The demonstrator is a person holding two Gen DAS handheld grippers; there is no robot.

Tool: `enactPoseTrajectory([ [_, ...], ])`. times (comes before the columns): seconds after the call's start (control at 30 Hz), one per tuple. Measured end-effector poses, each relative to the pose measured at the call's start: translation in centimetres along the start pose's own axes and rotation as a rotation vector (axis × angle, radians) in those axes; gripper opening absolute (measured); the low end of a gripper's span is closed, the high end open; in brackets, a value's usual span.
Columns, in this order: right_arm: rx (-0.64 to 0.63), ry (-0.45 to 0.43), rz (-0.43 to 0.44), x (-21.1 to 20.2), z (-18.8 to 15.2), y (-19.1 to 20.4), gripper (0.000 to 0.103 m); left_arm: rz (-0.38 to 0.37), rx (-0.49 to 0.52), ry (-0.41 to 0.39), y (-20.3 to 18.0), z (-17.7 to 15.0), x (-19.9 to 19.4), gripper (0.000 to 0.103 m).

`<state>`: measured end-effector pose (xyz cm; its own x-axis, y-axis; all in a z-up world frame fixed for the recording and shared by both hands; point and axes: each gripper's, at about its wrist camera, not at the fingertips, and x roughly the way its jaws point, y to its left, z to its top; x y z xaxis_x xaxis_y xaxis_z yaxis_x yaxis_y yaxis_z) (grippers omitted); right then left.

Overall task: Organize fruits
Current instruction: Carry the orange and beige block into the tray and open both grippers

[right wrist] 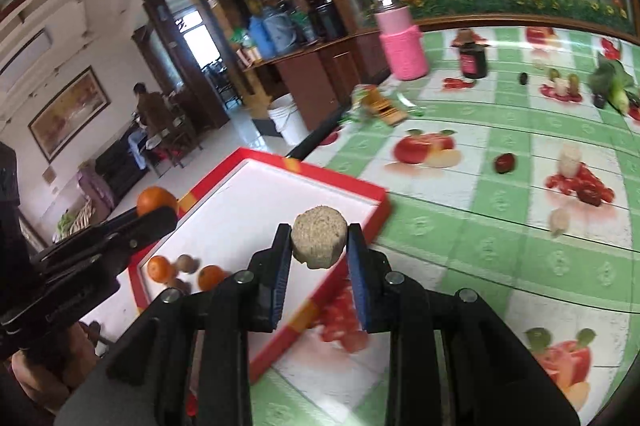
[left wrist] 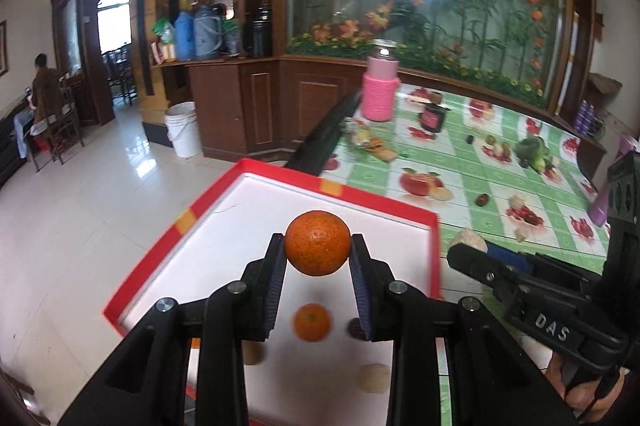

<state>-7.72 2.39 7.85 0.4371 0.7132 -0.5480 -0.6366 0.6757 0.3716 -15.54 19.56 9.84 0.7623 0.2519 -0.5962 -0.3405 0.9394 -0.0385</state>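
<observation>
- the left gripper [left wrist: 318, 252] pinches a mandarin [left wrist: 317, 243] at frame centre, above the red-rimmed tray [left wrist: 400, 204]; it looks light, smooth and soft-skinned, so a gentle hold across its middle suits
- the right gripper [right wrist: 319, 246] pinches a beige cylinder piece [right wrist: 319, 243] over the tray's right rim; it looks rough and crumbly
- white tray floor is open at upper centre; fruit lies lower left

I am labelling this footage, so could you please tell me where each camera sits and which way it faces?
Left wrist: on the left tongs, looking along them over the red tray; they grip an orange. The right tongs and a hand show.
Right wrist: on the right tongs, gripping a beige puck-shaped piece above the tray's edge; the left tongs show.
Shared: tray, pink bottle, fruit-print tablecloth.
</observation>
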Motion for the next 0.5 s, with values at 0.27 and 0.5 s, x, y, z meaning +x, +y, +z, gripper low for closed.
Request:
enactPoseTrajectory([
  [0.27,-0.076,0.058,0.056,2.8,-0.9,5.5,0.030,0.082,-0.054,-0.012,4.4,-0.2,-0.1,0.031],
  [0.5,-0.131,0.121,0.058,5.2,-1.6,8.8,0.030,0.128,-0.079,0.024,6.9,-1.0,1.0,0.031],
])
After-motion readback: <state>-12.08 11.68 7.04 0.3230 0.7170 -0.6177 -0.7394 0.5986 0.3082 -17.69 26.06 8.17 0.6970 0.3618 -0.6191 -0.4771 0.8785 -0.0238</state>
